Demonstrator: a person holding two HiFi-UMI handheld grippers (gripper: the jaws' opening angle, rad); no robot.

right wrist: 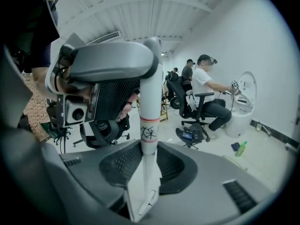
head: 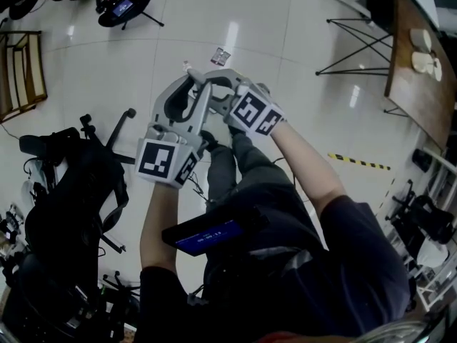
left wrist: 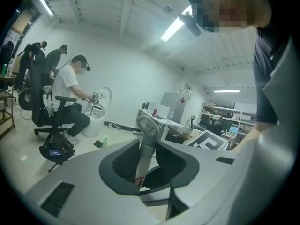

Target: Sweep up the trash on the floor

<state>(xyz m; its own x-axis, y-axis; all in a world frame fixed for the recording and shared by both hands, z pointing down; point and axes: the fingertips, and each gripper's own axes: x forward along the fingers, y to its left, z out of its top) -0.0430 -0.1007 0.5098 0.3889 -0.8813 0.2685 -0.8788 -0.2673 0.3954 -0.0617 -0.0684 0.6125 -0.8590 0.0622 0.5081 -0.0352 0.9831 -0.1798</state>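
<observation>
Left gripper (left wrist: 149, 165) was closed part-way around the broom handle (right wrist: 150, 125), its pads pressing the tube just below the looped top end, and the right gripper (right wrist: 149, 161) was clamped the same way on that handle, directly beneath the left, at the red band with handwriting. I couldn't see the brush end in any view. The trash I could pick out was a small wrapper (head: 220, 54), lying flat on the glossy floor (head: 285, 48) just beyond the handle. I judged the handle to be a light, stiff, hollow tube with a smooth finish, so it would likely twist or slide in the pads unless squeezed firmly. With both grips bunched near the top, I expected poor leverage. Taking the lower hold further down the handle would give better control of the stroke. The wrapper looked thin and nearly weightless, so I reckoned it would skate on the polished tiles or flip over under a fast pass and would want short, slow strokes.
</observation>
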